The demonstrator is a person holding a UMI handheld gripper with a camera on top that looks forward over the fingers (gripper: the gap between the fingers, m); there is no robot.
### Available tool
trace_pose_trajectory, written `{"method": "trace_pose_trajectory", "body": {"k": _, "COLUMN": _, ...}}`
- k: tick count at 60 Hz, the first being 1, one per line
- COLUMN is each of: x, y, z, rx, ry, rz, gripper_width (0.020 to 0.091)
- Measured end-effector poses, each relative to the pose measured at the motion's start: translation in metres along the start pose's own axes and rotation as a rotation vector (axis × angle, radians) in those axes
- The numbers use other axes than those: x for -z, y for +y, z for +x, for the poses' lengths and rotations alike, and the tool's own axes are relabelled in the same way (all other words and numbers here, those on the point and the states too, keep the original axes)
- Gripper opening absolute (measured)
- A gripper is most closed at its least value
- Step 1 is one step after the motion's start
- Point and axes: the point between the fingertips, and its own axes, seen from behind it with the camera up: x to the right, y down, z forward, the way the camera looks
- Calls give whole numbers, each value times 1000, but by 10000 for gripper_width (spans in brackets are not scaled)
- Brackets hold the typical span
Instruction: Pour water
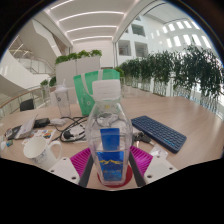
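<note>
A clear plastic water bottle [109, 135] with a white cap and a blue label stands upright between my fingers. Its base rests on a round red coaster [112, 178] on the wooden table [190, 130]. My gripper [111, 162] is shut on the bottle's lower part, and the pink pads [82, 160] lie against its two sides. A white paper cup [40, 152] stands on the table to the left of the left finger, apart from the bottle.
A dark keyboard [160, 132] lies beyond the right finger. Cables and small gadgets [65, 128] are scattered left of the bottle, with a clear tumbler [62, 98] behind them. Green planters [85, 75] and a row of plants [175, 72] stand beyond the table.
</note>
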Motion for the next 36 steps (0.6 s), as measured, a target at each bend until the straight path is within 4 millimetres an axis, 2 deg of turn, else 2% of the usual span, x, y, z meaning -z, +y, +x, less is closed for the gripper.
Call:
{"method": "trace_pose_trajectory", "body": {"k": 3, "x": 13, "y": -1, "z": -3, "rx": -11, "ry": -11, "rz": -17, "gripper_width": 834}}
{"method": "trace_pose_trajectory", "body": {"k": 4, "x": 18, "y": -2, "z": -4, "rx": -14, "ry": -13, "rz": -16, "gripper_width": 855}}
{"method": "trace_pose_trajectory", "body": {"k": 7, "x": 37, "y": -1, "z": -3, "rx": -9, "ry": -9, "rz": -19, "gripper_width": 827}}
{"method": "trace_pose_trajectory", "body": {"k": 11, "x": 68, "y": -3, "z": -3, "rx": 10, "ry": 10, "rz": -20, "gripper_width": 833}}
{"method": "trace_pose_trajectory", "body": {"k": 17, "x": 128, "y": -3, "z": -12, "rx": 11, "ry": 21, "rz": -50, "gripper_width": 831}}
{"method": "trace_pose_trajectory", "body": {"k": 24, "x": 199, "y": -12, "z": -25, "rx": -12, "ry": 38, "rz": -44, "gripper_width": 832}}
{"method": "trace_pose_trajectory", "body": {"k": 31, "x": 261, "y": -27, "z": -49, "rx": -34, "ry": 53, "rz": -25, "gripper_width": 833}}
{"method": "trace_pose_trajectory", "body": {"k": 36, "x": 302, "y": -33, "z": -75, "rx": -66, "ry": 48, "rz": -28, "gripper_width": 831}}
